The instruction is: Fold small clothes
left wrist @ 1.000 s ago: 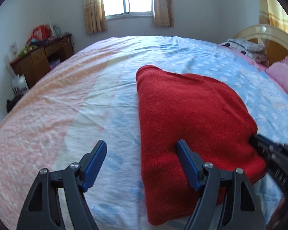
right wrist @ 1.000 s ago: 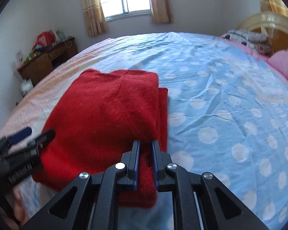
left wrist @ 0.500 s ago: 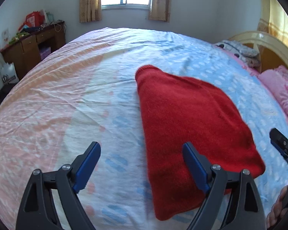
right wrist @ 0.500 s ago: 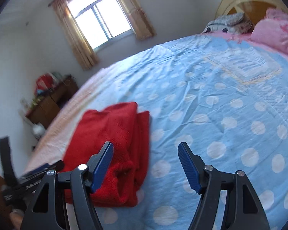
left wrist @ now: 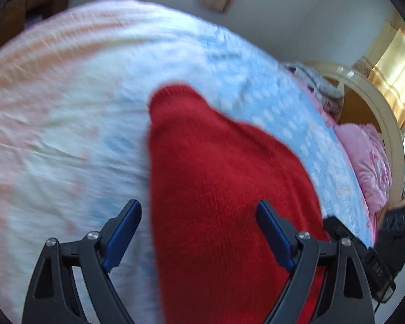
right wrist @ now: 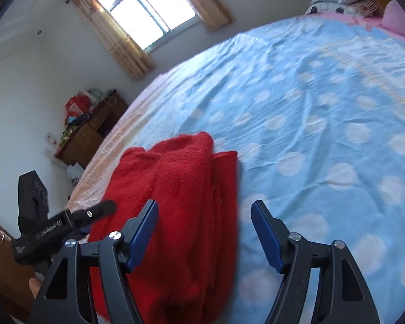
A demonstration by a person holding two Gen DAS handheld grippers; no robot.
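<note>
The red sweater [left wrist: 224,189] lies folded on the bed [left wrist: 67,124], a long red bundle on the pale blue and pink spotted sheet. The left gripper [left wrist: 198,232] hovers over its near end with its blue-padded fingers [left wrist: 122,236] spread wide and released: the left finger hangs over bare sheet just beside the sweater's left edge, the right finger over the knit itself, and neither pad presses on the cloth. The right gripper [right wrist: 205,233] stands released too; its jaws have just been opening, and the stacked folded edges of the sweater [right wrist: 181,205] show in the gap between its fingers [right wrist: 143,232], below them and free of the pads. Its left finger is over the red knit, its right finger over the blue sheet just past the sweater's right edge. Beyond the left finger, the other gripper's black body juts in from the side.
</note>
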